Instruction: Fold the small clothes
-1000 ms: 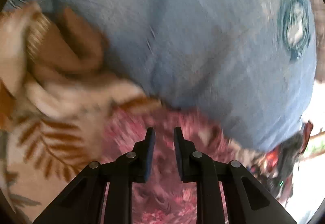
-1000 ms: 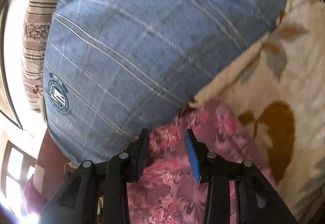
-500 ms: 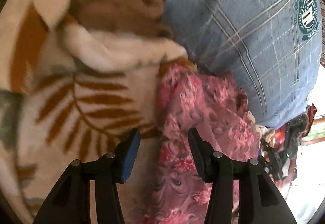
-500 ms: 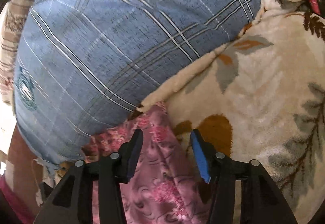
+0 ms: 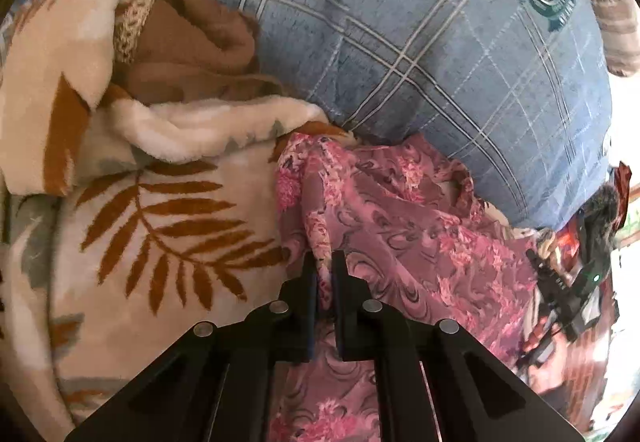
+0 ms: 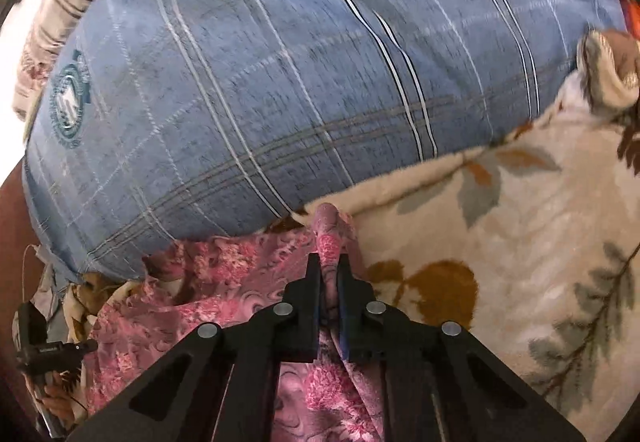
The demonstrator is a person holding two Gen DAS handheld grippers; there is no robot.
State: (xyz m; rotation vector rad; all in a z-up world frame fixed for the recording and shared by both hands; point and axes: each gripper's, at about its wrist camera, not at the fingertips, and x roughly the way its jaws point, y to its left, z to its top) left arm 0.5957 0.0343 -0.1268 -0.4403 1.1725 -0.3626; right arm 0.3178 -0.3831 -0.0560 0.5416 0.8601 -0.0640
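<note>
Left gripper [image 5: 325,274] and right gripper [image 6: 329,276] are both pinching ridges of the pink floral garment [image 5: 420,234] (thin, limp, likely slippery; edge holds seem best).

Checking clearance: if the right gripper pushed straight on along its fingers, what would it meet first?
The right gripper, shut on the pink floral cloth, would probably meet the cream leaf blanket's edge, then the blue plaid pillow; depth unclear.

Big blue pillow [image 5: 420,53] blocks the way directly behind the pink cloth [image 5: 400,234]. Bunched blanket [image 5: 160,226] crowds the pillow's side, touching it. Only free room: flat blanket in front of the pillow.
</note>
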